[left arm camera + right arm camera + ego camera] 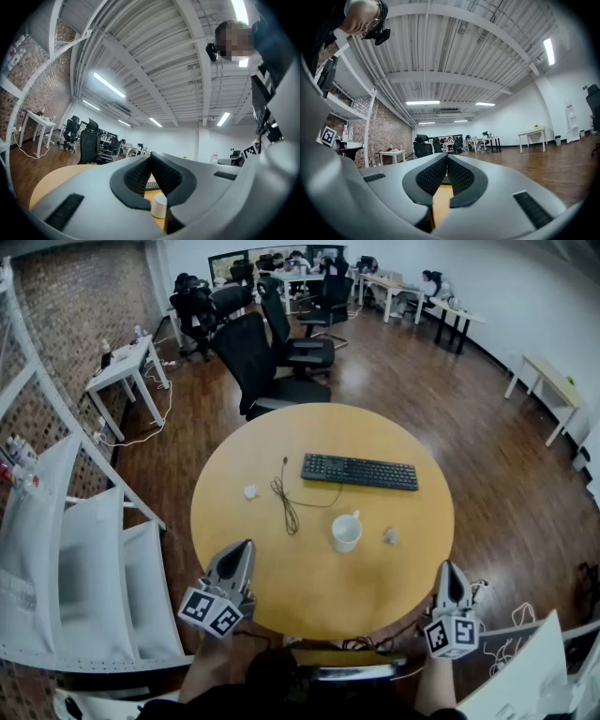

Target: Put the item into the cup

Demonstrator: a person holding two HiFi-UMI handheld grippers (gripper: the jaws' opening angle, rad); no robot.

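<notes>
A white cup [346, 531] stands on the round wooden table [281, 587], with a small pale item [391, 537] lying just to its right. Another small white item [250, 491] lies at the table's left. My left gripper [246, 547] hovers over the near left edge, shut and holding nothing; in the left gripper view its jaw tips meet and the cup [159, 205] shows below them. My right gripper [452, 567] sits at the near right edge, shut and empty, its pads [435, 173] touching at the tips [447, 157].
A black keyboard [360, 472] lies at the far side of the table, and a dark cable [284, 498] trails left of the cup. Black office chairs [267, 367] stand beyond the table. White shelving [66, 559] is at the left.
</notes>
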